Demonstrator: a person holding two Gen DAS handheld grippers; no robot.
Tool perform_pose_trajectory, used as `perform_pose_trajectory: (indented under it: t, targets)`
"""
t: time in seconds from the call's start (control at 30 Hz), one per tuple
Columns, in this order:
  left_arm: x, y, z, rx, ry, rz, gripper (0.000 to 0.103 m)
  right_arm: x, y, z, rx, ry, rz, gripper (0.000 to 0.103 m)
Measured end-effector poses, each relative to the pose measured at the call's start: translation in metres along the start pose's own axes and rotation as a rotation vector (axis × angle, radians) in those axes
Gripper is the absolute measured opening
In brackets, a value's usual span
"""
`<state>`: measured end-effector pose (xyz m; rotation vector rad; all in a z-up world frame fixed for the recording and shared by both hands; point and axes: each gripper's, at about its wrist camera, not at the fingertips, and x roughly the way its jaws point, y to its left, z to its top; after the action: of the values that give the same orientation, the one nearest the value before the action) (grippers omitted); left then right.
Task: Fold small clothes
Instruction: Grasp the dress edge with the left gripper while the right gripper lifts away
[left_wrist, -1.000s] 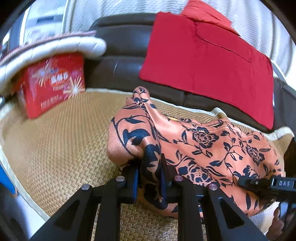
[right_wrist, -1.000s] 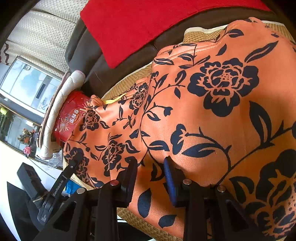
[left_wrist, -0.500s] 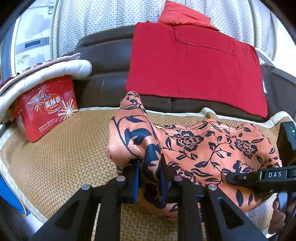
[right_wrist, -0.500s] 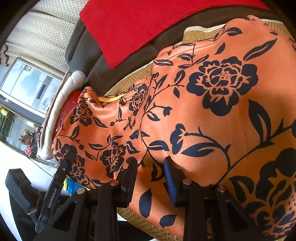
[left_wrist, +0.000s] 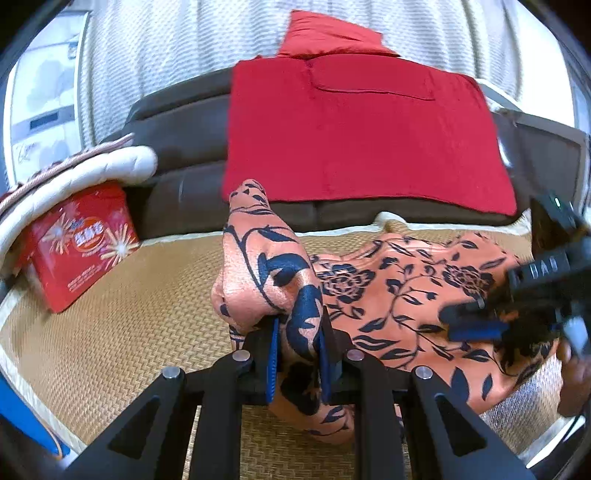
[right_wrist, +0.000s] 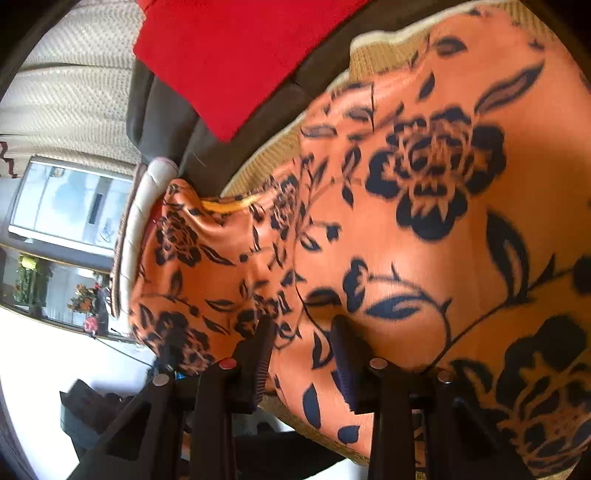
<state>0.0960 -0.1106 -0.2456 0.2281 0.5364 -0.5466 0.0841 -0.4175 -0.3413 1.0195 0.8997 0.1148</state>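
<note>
While the left claw (left_wrist: 297, 345) pinches a bunched edge and the right claw (right_wrist: 301, 350), just widening, straddles another, the orange floral garment (left_wrist: 399, 295) looks light, limp and slippery, best taken by its edges.

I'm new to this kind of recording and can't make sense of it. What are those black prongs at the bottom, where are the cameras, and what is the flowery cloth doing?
A person holds a two-finger gripper in each hand; each carries a fisheye camera looking along its fingers, giving two views. The left gripper pinches a raised fold of the orange floral garment, which lies on a woven mat. The right gripper has cloth between its fingers, but its jaws have just been opening. Behind are a red cloth over a dark sofa and a red box.
</note>
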Motion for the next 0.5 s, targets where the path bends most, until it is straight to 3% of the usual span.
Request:
perform_pose_trajectory:
  t: [0.07, 0.1, 0.33, 0.4, 0.5]
  targets:
    - [0.0, -0.005, 0.0, 0.019, -0.007, -0.004, 0.018, -0.003, 0.001, 0.002, 0.0, -0.02, 0.01, 0.042]
    - [0.0, -0.006, 0.0, 0.019, -0.006, -0.009, 0.018, -0.003, 0.001, 0.002, 0.009, -0.028, 0.021, 0.055]
    - [-0.002, -0.019, -0.001, 0.051, -0.01, -0.031, 0.018, -0.01, 0.025, -0.001, -0.062, -0.068, 0.081, 0.059]
    - [-0.004, -0.029, -0.004, 0.091, -0.013, -0.039, 0.018, -0.012, 0.032, 0.001, -0.084, -0.077, 0.091, 0.068]
    - [-0.005, -0.044, -0.01, 0.141, -0.014, -0.06, 0.018, -0.015, 0.038, 0.009, -0.096, -0.079, 0.112, 0.071]
